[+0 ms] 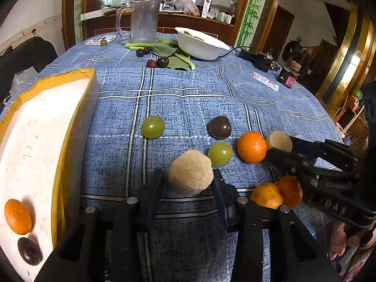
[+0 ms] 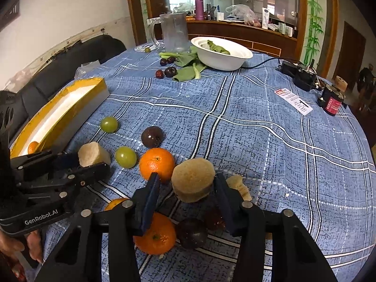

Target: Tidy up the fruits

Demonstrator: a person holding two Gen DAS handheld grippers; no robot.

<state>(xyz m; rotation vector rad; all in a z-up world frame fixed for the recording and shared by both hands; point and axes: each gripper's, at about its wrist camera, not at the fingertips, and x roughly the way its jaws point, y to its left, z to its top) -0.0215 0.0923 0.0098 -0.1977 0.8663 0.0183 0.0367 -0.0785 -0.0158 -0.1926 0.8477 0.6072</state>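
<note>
My left gripper (image 1: 189,178) is shut on a beige peeled fruit chunk (image 1: 190,174), held just above the blue checked tablecloth; it also shows in the right wrist view (image 2: 92,154). My right gripper (image 2: 186,184) is shut on a second beige chunk (image 2: 193,179), seen from the left wrist too (image 1: 279,141). Loose on the cloth lie two green grapes (image 1: 153,127) (image 1: 220,154), a dark plum (image 1: 219,127) and an orange (image 1: 251,147). A yellow-rimmed white tray (image 1: 70,127) at the left holds an orange (image 1: 17,216) and a dark plum (image 1: 29,251).
Below my right gripper lie more oranges (image 2: 156,233), dark plums (image 2: 191,232) and a peel (image 2: 239,185). At the far end stand a white bowl (image 1: 199,43), a plastic jug (image 1: 143,21), greens (image 1: 169,51) and small dark fruits (image 1: 162,61). A power adapter (image 2: 298,71) sits right.
</note>
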